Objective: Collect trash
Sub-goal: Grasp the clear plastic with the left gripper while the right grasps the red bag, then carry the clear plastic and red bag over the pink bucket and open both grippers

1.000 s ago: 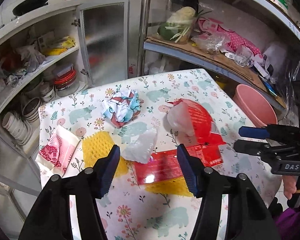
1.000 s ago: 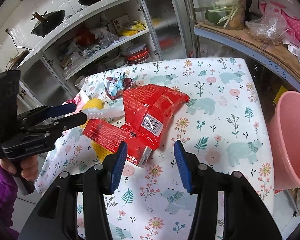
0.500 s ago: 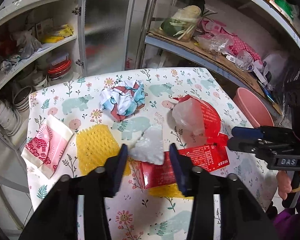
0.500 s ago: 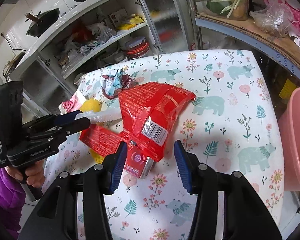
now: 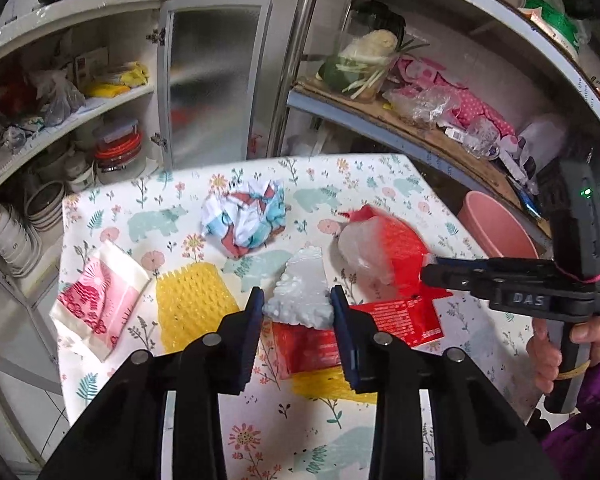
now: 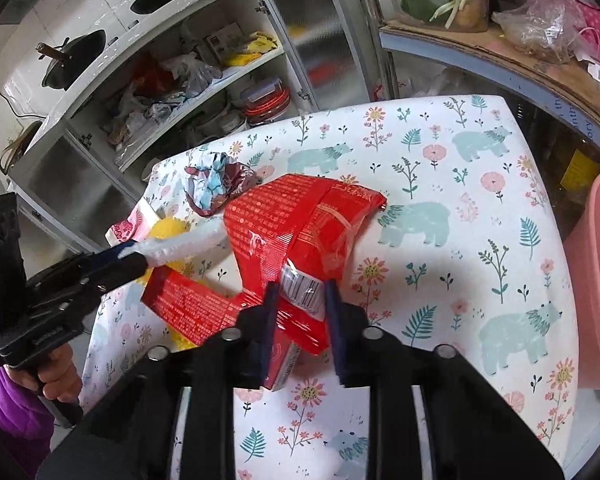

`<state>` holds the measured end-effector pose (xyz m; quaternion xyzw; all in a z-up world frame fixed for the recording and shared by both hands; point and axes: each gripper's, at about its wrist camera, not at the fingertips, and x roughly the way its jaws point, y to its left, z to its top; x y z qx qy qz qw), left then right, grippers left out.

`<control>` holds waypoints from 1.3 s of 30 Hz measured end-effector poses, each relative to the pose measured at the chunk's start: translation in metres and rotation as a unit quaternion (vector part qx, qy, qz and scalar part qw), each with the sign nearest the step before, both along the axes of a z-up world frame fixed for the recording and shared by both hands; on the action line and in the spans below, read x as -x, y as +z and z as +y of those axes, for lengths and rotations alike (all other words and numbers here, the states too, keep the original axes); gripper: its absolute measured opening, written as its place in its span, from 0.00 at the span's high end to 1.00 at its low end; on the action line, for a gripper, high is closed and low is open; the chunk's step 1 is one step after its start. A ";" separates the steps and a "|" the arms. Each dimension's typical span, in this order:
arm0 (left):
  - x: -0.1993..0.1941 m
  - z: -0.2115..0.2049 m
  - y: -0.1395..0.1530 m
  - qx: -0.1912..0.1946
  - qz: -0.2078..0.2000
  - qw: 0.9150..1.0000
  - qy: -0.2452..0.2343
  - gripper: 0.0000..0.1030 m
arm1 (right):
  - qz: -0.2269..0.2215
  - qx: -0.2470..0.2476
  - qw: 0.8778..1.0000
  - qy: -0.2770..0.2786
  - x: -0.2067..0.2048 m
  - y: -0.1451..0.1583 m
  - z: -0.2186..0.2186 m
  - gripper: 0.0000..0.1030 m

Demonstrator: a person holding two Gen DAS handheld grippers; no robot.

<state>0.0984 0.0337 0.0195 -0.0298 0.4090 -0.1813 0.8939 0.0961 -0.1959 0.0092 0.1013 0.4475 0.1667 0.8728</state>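
Note:
On the flowered tablecloth (image 6: 440,184), my left gripper (image 5: 296,300) is closing, and its pads press both sides of a white foam piece (image 5: 300,280). In the right wrist view my right gripper (image 6: 301,292) is closing too, pinching the near edge of a puffy red snack bag (image 6: 296,224) beside its barcode. A flat red wrapper (image 5: 396,316) lies under both. Farther back sits a crumpled blue, white and red paper ball (image 5: 246,220). A yellow foam net (image 5: 192,300) and a pink-and-white packet (image 5: 100,292) lie to the left.
A pink bin (image 6: 596,272) stands off the table's right edge. Open cupboard shelves (image 5: 60,128) with bowls and containers are behind on the left. A cluttered shelf (image 5: 420,120) runs along the right. A hand in a purple sleeve (image 5: 572,360) holds the right gripper.
Both grippers went from open to closed: the left onto the white foam piece, the right onto the red bag's edge. The right gripper moved forward a little.

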 end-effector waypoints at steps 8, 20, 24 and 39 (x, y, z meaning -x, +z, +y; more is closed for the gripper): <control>0.010 -0.002 0.010 -0.009 -0.015 1.000 0.009 0.68 | -0.046 0.012 0.999 0.003 0.018 0.016 0.001 0.97; 0.030 -0.027 0.035 0.002 -0.046 0.999 0.001 0.68 | -0.087 -0.011 0.996 -0.024 0.058 0.044 -0.034 0.98; 0.035 -0.043 0.040 0.006 -0.054 0.999 -0.008 0.68 | -0.096 -0.020 0.995 -0.033 0.070 0.051 -0.046 0.98; 0.041 -0.081 0.043 0.020 -0.053 0.998 -0.035 0.68 | -0.054 -0.075 0.995 -0.024 0.083 0.038 -0.081 0.98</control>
